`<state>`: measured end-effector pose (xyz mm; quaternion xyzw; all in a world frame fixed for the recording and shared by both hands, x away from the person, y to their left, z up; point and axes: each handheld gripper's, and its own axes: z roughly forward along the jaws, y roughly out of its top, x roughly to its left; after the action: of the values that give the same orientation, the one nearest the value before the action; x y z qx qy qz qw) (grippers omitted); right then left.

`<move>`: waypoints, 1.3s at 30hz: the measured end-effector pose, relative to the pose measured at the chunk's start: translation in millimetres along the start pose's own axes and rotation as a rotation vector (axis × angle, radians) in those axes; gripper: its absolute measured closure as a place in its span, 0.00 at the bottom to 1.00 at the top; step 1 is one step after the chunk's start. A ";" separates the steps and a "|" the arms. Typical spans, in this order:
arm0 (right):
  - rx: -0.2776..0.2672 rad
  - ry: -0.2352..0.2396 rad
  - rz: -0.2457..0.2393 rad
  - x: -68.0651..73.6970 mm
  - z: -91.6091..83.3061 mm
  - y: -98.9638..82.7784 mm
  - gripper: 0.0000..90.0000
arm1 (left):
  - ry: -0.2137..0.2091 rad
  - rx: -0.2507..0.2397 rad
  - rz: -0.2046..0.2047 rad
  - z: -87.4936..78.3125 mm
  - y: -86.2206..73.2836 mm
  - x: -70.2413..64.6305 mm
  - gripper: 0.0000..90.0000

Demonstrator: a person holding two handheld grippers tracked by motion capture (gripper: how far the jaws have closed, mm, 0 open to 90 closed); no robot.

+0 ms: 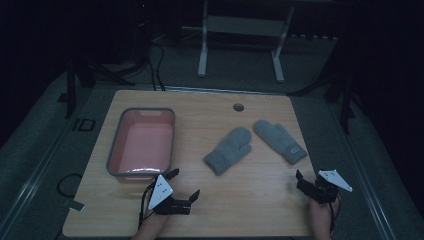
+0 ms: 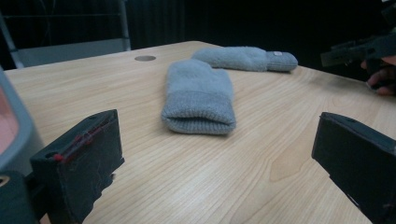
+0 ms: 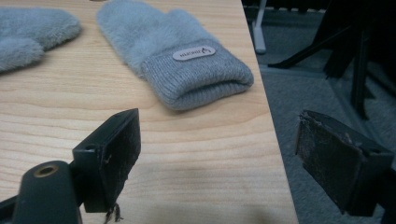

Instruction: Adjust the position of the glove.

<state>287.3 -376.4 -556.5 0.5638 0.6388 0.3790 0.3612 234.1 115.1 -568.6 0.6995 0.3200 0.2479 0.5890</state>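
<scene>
Two grey mittens lie on the wooden table [image 1: 250, 190]. The left mitten [image 1: 228, 149] points its cuff toward me; the right mitten [image 1: 280, 140] carries a small label on its cuff. My left gripper [image 1: 184, 185] rests low near the front edge, open and empty, right of the tub's near corner. In the left gripper view the left mitten's cuff [image 2: 198, 109] lies ahead of the left gripper [image 2: 217, 135]. My right gripper [image 1: 311, 179] stands open at the table's right front corner. In the right gripper view the labelled mitten [image 3: 182, 70] lies just beyond the right gripper [image 3: 219, 135], whose right jaw hangs past the table edge.
A pink tub with a grey rim [image 1: 114, 150] stands empty at the left of the table. A round cable hole [image 1: 238, 107] sits near the far edge. White desk legs [image 1: 202, 55] and dark stands are on the floor behind.
</scene>
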 end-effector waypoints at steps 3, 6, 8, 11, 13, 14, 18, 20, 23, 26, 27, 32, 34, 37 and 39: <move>0.010 0.011 0.029 -3.6 0.1 0.0 0.16 | 0.003 0.002 0.008 0.2 -0.2 0.2 0.02; 0.026 0.036 0.045 -4.9 0.7 0.0 0.16 | -0.001 0.000 0.008 0.4 -0.5 0.5 0.02; 0.037 0.031 0.021 -0.8 2.0 2.7 0.16 | -0.003 0.003 0.003 0.8 -0.5 0.9 0.02; 0.069 0.074 0.010 1.7 4.1 5.6 0.16 | -0.008 0.012 -0.002 0.9 -0.5 1.4 0.02; 0.096 0.121 0.019 3.5 6.5 10.4 0.17 | -0.009 0.011 0.004 0.3 -0.4 1.3 0.02; 0.097 0.129 0.019 4.6 7.1 12.9 0.18 | -0.011 0.009 0.003 -0.1 -0.5 1.0 0.02; 0.124 0.180 -0.013 8.4 11.6 25.8 0.18 | -0.014 0.009 0.007 -1.7 0.1 0.5 0.02; 0.160 0.212 -0.040 10.6 16.6 33.6 0.18 | -0.018 0.006 0.002 -2.1 0.2 0.8 0.02; 0.199 0.253 -0.068 16.8 23.7 44.4 0.16 | -0.022 0.006 0.002 -2.5 0.2 0.7 0.02; 0.193 0.287 -0.105 24.7 29.2 53.8 0.15 | -0.026 0.005 -0.003 -2.9 0.7 1.0 0.02; 0.190 0.300 -0.119 27.4 31.2 56.6 0.15 | -0.026 0.006 -0.003 -3.1 0.9 1.3 0.02; 0.215 0.377 -0.200 40.9 40.9 70.1 0.15 | -0.023 0.012 -0.009 -3.8 0.7 2.6 0.02; 0.218 0.388 -0.222 45.9 44.8 75.0 0.15 | -0.026 0.014 -0.011 -3.6 0.8 3.0 0.02; 0.201 0.412 -0.245 53.2 50.2 81.9 0.15 | -0.028 0.014 -0.008 -3.3 0.8 2.5 0.02; 0.227 0.420 -0.247 57.7 54.4 87.3 0.16 | -0.030 0.013 -0.005 -3.1 0.7 2.1 0.02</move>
<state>368.7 -308.1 -505.2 0.4275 0.8020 0.3666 0.1988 233.4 118.6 -567.4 0.7061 0.3144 0.2341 0.5897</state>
